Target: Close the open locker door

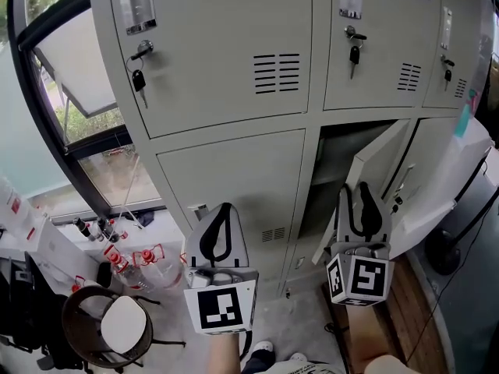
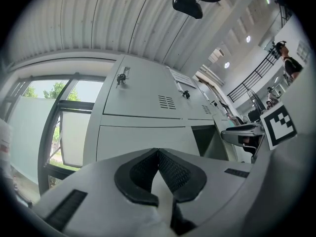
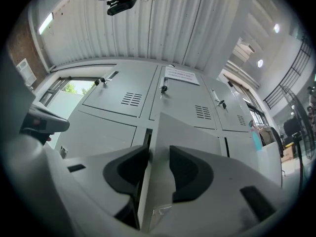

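The grey locker bank fills the head view. One lower door stands ajar in front of its dark compartment. My right gripper is at the door's free edge, one finger on each side. In the right gripper view the door has its edge between the jaws of the right gripper. The jaws are slowly closing, and the pads do not visibly press on the door. My left gripper hangs in front of the closed lower-left door. In its own view the left gripper is shut and holds nothing.
Keys hang from the upper locker locks. A window is at the left, with a round stool and bottles below it. A white unit and cables stand right of the open door. Far off, a person stands on a balcony.
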Available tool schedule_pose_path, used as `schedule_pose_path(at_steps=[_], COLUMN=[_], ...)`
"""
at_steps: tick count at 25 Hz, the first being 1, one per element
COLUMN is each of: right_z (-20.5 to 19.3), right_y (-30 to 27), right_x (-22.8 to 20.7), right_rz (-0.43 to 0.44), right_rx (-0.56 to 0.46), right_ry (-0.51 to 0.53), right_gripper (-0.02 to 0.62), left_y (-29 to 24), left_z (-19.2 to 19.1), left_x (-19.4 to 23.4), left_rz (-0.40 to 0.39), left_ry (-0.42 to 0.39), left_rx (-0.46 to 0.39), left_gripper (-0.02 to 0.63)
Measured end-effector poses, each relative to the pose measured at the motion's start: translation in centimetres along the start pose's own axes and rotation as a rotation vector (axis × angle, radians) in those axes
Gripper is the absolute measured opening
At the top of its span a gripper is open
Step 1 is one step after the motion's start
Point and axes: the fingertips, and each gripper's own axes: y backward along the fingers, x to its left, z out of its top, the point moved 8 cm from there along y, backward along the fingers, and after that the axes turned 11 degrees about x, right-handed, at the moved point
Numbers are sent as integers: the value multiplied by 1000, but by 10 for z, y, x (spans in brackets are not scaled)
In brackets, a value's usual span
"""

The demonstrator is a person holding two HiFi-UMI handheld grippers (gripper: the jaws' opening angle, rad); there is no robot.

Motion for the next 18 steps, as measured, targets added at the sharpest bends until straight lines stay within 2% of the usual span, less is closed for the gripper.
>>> schedule_pose_path(at_steps=[18], right_z=[-5], right_y=[-30], right_x=[10], right_rz=[64], right_rx=[0], right_ry=[-16], right_gripper=[127], left_y=[3], left_z=[-2], left_x=[13], left_rz=[58], left_ry=[-16], left_rx=[10], left_gripper=[5])
